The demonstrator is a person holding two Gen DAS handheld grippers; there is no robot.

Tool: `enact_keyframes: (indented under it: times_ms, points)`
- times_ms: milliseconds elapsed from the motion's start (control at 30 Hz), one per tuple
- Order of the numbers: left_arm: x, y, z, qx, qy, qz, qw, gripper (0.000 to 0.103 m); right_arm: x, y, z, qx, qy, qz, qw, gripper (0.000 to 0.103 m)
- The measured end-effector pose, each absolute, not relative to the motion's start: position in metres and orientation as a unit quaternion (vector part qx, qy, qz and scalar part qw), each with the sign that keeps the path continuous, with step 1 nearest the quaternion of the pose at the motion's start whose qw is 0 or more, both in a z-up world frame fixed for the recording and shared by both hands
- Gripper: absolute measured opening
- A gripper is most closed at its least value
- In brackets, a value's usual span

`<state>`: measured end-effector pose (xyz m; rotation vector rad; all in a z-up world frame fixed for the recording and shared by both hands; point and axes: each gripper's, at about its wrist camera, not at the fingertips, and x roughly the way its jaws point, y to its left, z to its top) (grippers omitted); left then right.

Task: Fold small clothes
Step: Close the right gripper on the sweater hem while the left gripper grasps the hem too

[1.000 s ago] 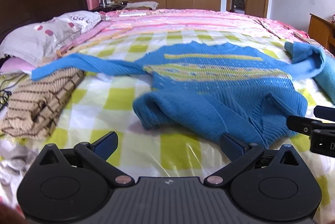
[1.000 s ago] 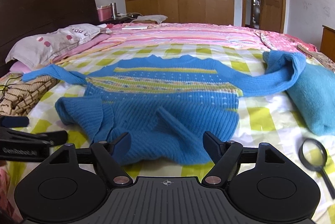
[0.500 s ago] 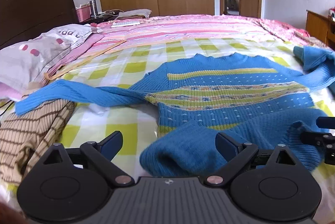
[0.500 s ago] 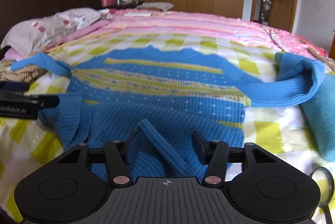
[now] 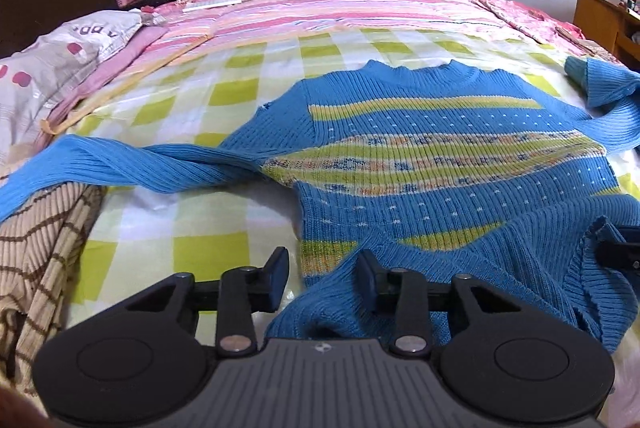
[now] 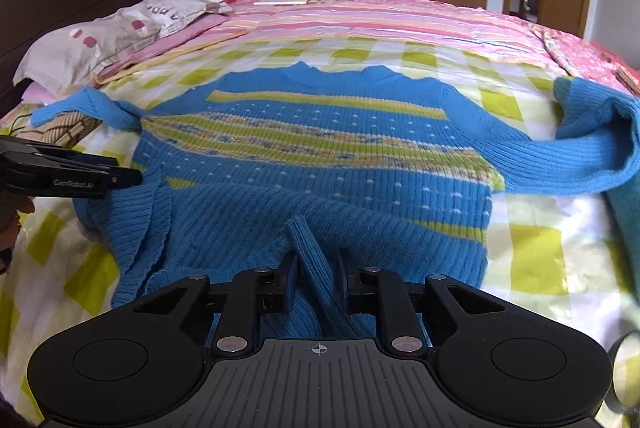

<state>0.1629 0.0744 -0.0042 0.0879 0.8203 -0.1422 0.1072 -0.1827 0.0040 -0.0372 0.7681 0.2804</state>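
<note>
A small blue knit sweater (image 5: 440, 147) with yellow and green stripes lies flat on the checked bed cover, its bottom hem folded up toward me; it also shows in the right wrist view (image 6: 320, 147). Its sleeves spread out left (image 5: 120, 167) and right (image 6: 580, 155). My left gripper (image 5: 322, 278) is half closed around the hem's left corner, with a gap between its jaws. My right gripper (image 6: 314, 280) is shut on a raised ridge of the hem (image 6: 310, 256). The left gripper's fingers (image 6: 72, 173) show at the left edge of the right wrist view.
A folded brown striped garment (image 5: 36, 260) lies at the left. A grey pillow (image 5: 52, 67) rests by the dark headboard. A second blue garment (image 6: 628, 228) lies at the right. A magnifying glass (image 6: 624, 360) lies near the right edge. Wooden wardrobes stand behind.
Both grippers have moved forward onto the sweater's hem and narrowed. The right one has closed on a fold of the hem. The hem now lies further up the sweater.
</note>
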Motion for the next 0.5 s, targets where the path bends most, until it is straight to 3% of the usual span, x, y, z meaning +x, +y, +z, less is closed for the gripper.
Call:
enact_keyframes:
  times_ms: [233, 300, 367, 500]
  points:
    - [0.169, 0.071, -0.009, 0.064, 0.412, -0.088, 0.905, 0.042, 0.119, -0.175, -0.004, -0.037, 0.386, 0.153, 0.909, 0.023]
    - [0.167, 0.074, -0.005, 0.052, 0.415, -0.098, 0.903, 0.036, 0.118, -0.176, -0.002, -0.028, 0.390, 0.159, 0.907, 0.012]
    - [0.163, 0.078, -0.002, 0.041, 0.419, -0.110, 0.901, 0.032, 0.114, -0.178, 0.001, -0.021, 0.390, 0.161, 0.906, 0.007]
    - [0.156, 0.080, 0.003, 0.047, 0.407, -0.126, 0.903, 0.030, 0.104, -0.184, 0.011, -0.004, 0.386, 0.167, 0.907, 0.006]
